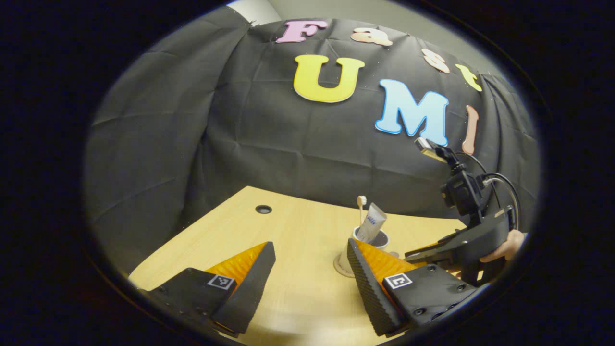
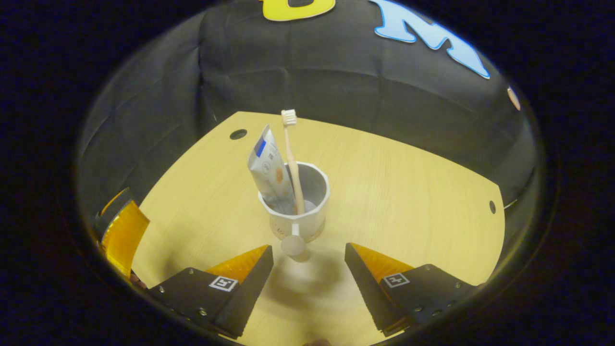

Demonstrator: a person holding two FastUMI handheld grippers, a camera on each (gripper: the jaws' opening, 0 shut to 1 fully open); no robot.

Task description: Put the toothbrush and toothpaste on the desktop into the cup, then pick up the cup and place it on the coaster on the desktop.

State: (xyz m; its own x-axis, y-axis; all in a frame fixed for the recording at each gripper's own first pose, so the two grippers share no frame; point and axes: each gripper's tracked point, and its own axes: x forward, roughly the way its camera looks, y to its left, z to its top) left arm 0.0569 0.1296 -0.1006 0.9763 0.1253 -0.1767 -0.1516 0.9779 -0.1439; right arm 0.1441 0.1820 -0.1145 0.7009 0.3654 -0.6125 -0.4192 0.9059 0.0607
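Note:
A white cup (image 2: 307,221) stands upright on the wooden desktop (image 2: 408,192), its knobbed handle facing my right gripper (image 2: 307,250). Inside it lean a toothpaste tube (image 2: 266,168) and a pale toothbrush (image 2: 290,154), bristles up. My right gripper is open, just short of the cup, touching nothing. In the left gripper view the cup (image 1: 379,238) rests on a round pale coaster (image 1: 340,266), with the toothpaste (image 1: 372,223) and toothbrush (image 1: 361,204) sticking out. My left gripper (image 1: 310,245) is open with nothing between its fingers; its right finger hides part of the cup.
A hand (image 1: 504,247) holds the right gripper (image 1: 432,252) at the right of the left gripper view. The left gripper (image 2: 120,230) shows at the left edge of the right gripper view. Cable holes (image 2: 238,134) (image 2: 492,206) mark the desktop's far corners. Black cloth walls close the back.

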